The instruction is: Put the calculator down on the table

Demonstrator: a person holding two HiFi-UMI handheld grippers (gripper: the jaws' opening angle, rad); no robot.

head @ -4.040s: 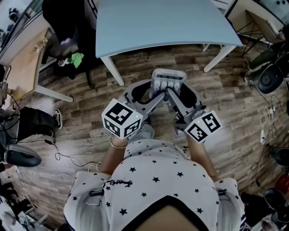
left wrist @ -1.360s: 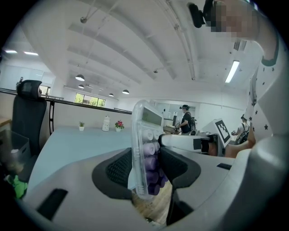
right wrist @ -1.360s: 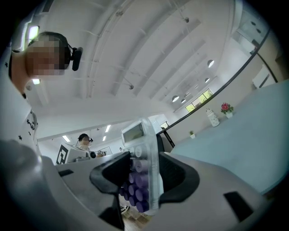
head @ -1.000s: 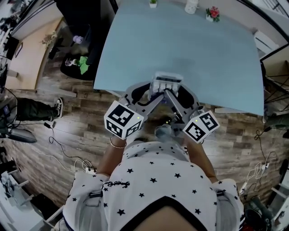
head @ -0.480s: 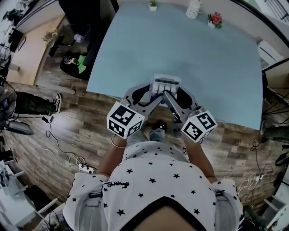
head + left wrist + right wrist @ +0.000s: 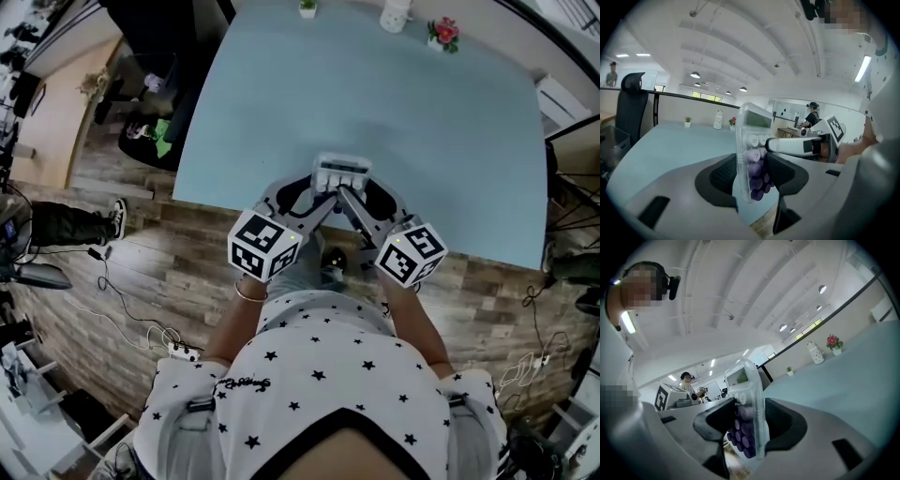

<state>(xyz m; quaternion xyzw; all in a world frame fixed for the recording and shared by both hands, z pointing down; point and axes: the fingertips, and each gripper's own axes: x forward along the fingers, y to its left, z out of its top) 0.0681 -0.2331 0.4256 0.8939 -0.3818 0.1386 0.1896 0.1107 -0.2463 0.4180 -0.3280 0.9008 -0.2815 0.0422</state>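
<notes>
Spreading out beneath and ahead of both hands, the pale blue worktop [image 6: 375, 103] lay under the calculator [image 6: 341, 172], which hung just past the near edge and, by my judgement, was not yet touching the surface. The left gripper [image 6: 747, 176] and the right gripper [image 6: 750, 420] each had their jaws clamped on its keyed half from opposite sides, equally near. Its long axis ran out from the jaws, display end farthest, so setting it down likely called for lowering both hands together.

Small green plant [image 6: 307, 7], white jar [image 6: 395, 13] and red flowers [image 6: 442, 30] stand in a row; a white power strip [image 6: 185, 352] lies on the wooden floor [image 6: 187, 253]
</notes>
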